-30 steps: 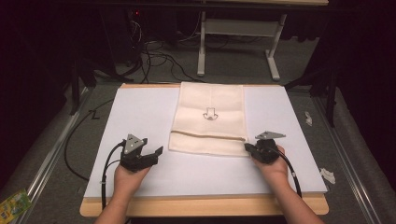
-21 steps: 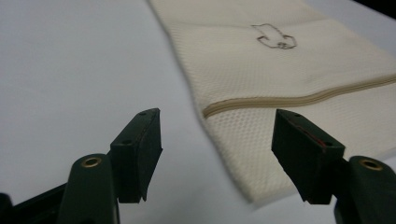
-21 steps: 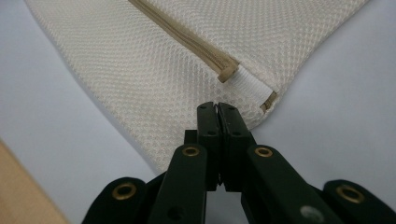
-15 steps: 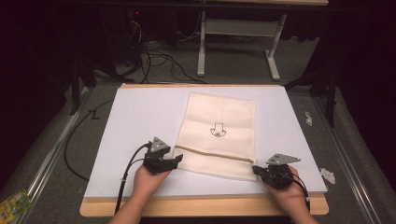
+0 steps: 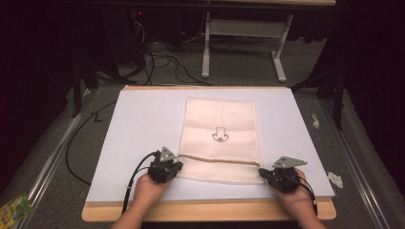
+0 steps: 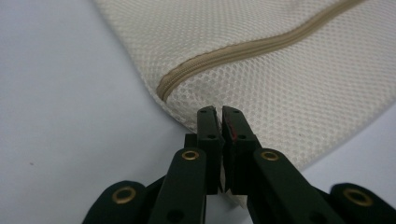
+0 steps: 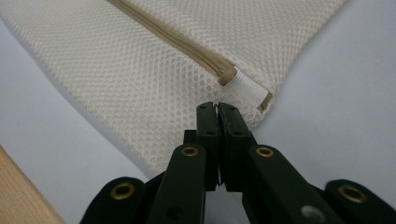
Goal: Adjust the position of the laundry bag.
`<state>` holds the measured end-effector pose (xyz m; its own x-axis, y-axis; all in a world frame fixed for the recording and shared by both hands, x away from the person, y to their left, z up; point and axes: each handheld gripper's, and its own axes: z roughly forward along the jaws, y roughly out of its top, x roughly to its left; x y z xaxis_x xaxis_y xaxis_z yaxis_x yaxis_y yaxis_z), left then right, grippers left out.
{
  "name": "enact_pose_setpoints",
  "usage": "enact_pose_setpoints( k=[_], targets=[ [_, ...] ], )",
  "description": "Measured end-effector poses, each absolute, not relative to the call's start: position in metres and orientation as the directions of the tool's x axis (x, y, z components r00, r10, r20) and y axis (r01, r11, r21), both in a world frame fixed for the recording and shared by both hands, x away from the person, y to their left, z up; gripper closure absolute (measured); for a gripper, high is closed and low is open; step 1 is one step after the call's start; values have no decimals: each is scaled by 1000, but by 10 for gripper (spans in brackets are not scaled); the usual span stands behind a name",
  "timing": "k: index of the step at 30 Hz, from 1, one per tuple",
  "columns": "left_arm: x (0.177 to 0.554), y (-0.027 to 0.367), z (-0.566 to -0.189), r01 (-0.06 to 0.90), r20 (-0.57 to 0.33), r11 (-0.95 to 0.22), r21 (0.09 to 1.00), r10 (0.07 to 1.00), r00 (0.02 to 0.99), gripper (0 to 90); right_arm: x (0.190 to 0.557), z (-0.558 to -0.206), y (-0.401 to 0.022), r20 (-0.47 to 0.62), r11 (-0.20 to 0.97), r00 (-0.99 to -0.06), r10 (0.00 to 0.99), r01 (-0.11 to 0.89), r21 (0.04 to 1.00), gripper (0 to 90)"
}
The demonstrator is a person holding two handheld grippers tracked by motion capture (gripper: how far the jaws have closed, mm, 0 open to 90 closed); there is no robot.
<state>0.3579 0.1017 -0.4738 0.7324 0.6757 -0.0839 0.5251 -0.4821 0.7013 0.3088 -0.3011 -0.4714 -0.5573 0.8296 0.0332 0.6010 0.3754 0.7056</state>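
A cream mesh bag [image 5: 219,129] with a tan zipper [image 5: 219,160] and a small black arrow print lies flat on the white board. My left gripper [image 5: 177,167] is at the bag's near left corner. Its jaws have just been closing and now stand shut on the mesh edge [image 6: 280,84], as the left gripper [image 6: 219,109] view shows from close up. My right gripper [image 5: 261,172] is shut on the near right corner, just below the zipper's white end tab [image 7: 245,86]. The right gripper [image 7: 217,106] pinches the mesh [image 7: 140,84] there.
The white board [image 5: 143,124] rests on a wooden table whose front edge [image 5: 205,212] runs under my hands. Cables [image 5: 157,52] and a table frame [image 5: 239,28] lie on the floor behind. Paper scraps [image 5: 336,179] sit at the right, and a green packet [image 5: 14,210] at the lower left.
The bag has slid toward the near edge and a little right, drawn by the right gripper. The left gripper moved right to the bag's near left corner and shut on it.
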Motion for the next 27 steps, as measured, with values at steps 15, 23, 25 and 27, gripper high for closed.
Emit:
enact_pose_setpoints(
  k=[15, 23, 25, 27],
  targets=[
    [332, 92, -471, 476, -47, -549, 687, 621, 783, 861, 297, -466, -321, 59, 355, -537, 842, 631, 690, 873],
    [326, 91, -470, 462, -56, -571, 679, 586, 808, 860, 298, -466, -323, 52, 352, -527, 849, 635, 688, 873],
    [326, 91, -469, 459, -51, -573, 679, 587, 808, 855, 298, -466, -323, 55, 349, -525, 850, 637, 687, 872],
    [328, 92, -468, 467, -63, -560, 684, 593, 803, 832, 298, -466, -323, 60, 342, -523, 850, 635, 693, 864]
  ],
)
